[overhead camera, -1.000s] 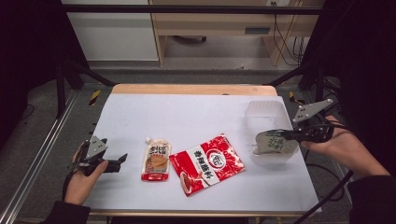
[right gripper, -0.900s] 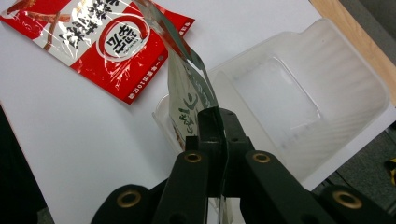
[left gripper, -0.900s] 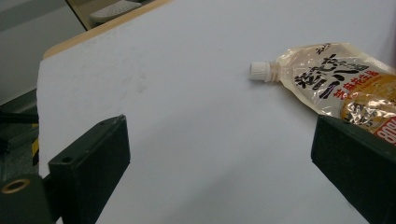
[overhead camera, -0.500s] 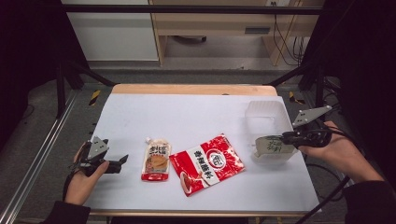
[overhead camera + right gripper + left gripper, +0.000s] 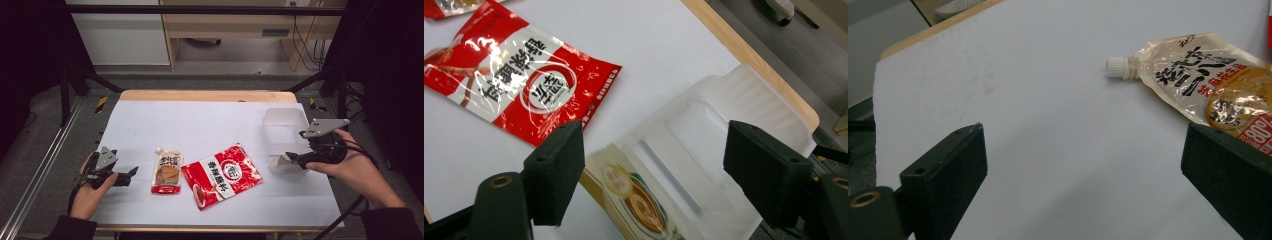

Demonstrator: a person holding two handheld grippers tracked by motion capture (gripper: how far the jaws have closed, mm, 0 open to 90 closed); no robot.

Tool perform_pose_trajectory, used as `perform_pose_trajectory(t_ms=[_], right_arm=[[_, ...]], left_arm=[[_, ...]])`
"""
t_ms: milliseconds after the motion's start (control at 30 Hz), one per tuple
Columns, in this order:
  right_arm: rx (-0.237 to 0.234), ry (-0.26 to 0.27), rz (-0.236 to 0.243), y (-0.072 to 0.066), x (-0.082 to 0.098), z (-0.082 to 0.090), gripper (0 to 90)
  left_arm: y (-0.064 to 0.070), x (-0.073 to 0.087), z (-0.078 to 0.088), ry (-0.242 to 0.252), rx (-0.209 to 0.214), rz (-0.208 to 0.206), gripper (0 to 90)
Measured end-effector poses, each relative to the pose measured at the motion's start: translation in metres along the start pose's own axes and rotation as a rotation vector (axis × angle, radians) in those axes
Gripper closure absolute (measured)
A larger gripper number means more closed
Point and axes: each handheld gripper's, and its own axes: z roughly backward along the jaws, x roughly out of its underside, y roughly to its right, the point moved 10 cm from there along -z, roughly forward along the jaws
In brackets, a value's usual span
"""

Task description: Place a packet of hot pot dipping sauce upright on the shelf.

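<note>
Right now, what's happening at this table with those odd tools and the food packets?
A person is sorting food packets with a hand-held gripper in each hand. The right hand-held gripper has just been opening; a small packet lies at the near end of the clear plastic container, below the jaws, not pinched. The left hand-held gripper waits open beside a spouted pouch. A red packet lies on the white table.

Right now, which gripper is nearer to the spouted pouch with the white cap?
Left. The left gripper sits open just left of the spouted pouch, pointing toward it. The right gripper is far across the table, beyond the red packet.
</note>
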Motion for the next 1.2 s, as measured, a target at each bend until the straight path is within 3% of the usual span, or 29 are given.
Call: perform_pose_trajectory(t_ms=[233,500,700,800,933,1200], right_arm=[[-0.003,0.033,-0.023,-0.023,-0.027,-0.011,20.2],[-0.015,0.074,-0.019,-0.066,-0.057,-0.032,20.2],[-0.048,0.073,-0.034,-0.091,-0.061,-0.062,19.7],[-0.037,0.069,-0.038,-0.098,-0.062,-0.076,18.9],[-0.049,0.088,-0.083,-0.110,-0.065,-0.093,17.6],[-0.080,0.119,-0.126,-0.130,-0.074,-0.122,14.0]], left_arm=[[0.001,0.000,0.000,-0.002,0.003,-0.003,4.6],[0.005,0.002,0.000,-0.021,0.022,-0.013,4.7],[0.007,0.003,-0.001,-0.033,0.033,-0.006,5.1],[0.008,0.003,-0.001,-0.037,0.040,-0.008,5.3],[0.010,0.003,-0.002,-0.036,0.045,-0.014,5.2],[0.012,0.004,-0.004,-0.042,0.048,-0.015,5.2]])
